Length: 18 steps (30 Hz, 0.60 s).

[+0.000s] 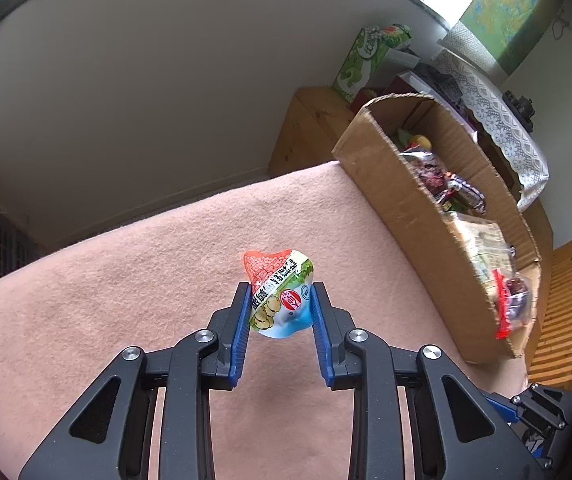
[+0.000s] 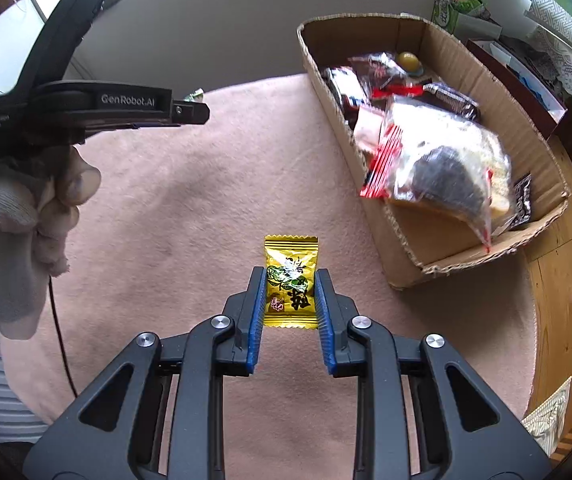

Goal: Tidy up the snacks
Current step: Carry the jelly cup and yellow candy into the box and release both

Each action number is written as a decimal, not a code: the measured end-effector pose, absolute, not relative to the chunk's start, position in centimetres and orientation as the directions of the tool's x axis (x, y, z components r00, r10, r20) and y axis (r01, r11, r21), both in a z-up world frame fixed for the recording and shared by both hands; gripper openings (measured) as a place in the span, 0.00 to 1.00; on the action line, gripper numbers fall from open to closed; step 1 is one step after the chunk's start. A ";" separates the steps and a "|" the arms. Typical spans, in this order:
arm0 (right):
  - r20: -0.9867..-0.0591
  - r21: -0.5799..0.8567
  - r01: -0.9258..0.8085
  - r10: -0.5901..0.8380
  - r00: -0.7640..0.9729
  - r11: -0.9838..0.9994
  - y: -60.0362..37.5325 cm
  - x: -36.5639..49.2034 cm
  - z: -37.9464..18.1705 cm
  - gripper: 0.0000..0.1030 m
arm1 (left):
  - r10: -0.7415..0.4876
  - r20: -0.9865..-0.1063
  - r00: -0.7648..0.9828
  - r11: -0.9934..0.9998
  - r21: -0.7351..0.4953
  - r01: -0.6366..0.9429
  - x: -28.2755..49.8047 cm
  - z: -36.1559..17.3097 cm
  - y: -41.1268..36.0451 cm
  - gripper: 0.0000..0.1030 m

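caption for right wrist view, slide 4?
Right gripper shut on a yellow candy packet above the pink blanket, cardboard snack box alongside.

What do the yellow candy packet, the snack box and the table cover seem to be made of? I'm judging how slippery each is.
Yellow candy packet: glossy foil or plastic film, shiny with crimped zigzag ends.
Snack box: plain matte corrugated cardboard; fluting shows along its cut rim.
Table cover: soft pink cloth, probably fleece or felt, with a fuzzy, dull surface.
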State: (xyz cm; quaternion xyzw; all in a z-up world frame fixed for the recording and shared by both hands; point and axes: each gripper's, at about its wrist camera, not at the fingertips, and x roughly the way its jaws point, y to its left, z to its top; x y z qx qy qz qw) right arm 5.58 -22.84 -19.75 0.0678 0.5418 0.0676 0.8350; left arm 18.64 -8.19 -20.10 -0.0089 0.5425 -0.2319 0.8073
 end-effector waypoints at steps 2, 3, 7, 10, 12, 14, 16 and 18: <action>-0.888 0.194 -0.042 0.194 0.418 0.980 -23.1 5.7 -18.8 0.24 | -0.394 -0.865 0.310 0.888 -0.272 0.371 18.6 -19.3 -8.4 0.26; -0.882 0.196 -0.043 0.195 0.428 0.980 -23.4 5.8 -18.2 0.24 | -0.402 -0.861 0.313 0.886 -0.278 0.372 18.5 -18.9 -8.6 0.26; -0.864 0.194 -0.036 0.188 0.467 0.980 -24.3 6.7 -15.8 0.24 | -0.433 -0.843 0.319 0.872 -0.302 0.386 18.4 -17.5 -9.9 0.26; -0.849 0.181 -0.022 0.168 0.501 0.983 -25.8 7.7 -14.1 0.24 | -0.456 -0.830 0.321 0.858 -0.315 0.405 18.4 -16.5 -11.4 0.26; -0.842 0.163 -0.013 0.146 0.519 0.987 -26.8 8.4 -13.4 0.24 | -0.470 -0.822 0.321 0.849 -0.323 0.418 18.4 -15.9 -12.7 0.26; -0.838 0.150 -0.001 0.127 0.531 0.989 -27.8 9.1 -13.0 0.24 | -0.481 -0.816 0.321 0.841 -0.327 0.431 18.4 -15.4 -13.9 0.26; -0.834 0.146 0.010 0.117 0.540 0.989 -28.8 9.7 -12.6 0.24 | -0.490 -0.810 0.321 0.834 -0.330 0.442 18.4 -15.0 -15.2 0.26; -0.835 0.136 0.022 0.103 0.541 0.990 -29.7 10.4 -12.5 0.24 | -0.496 -0.806 0.322 0.829 -0.331 0.450 18.4 -14.7 -16.3 0.26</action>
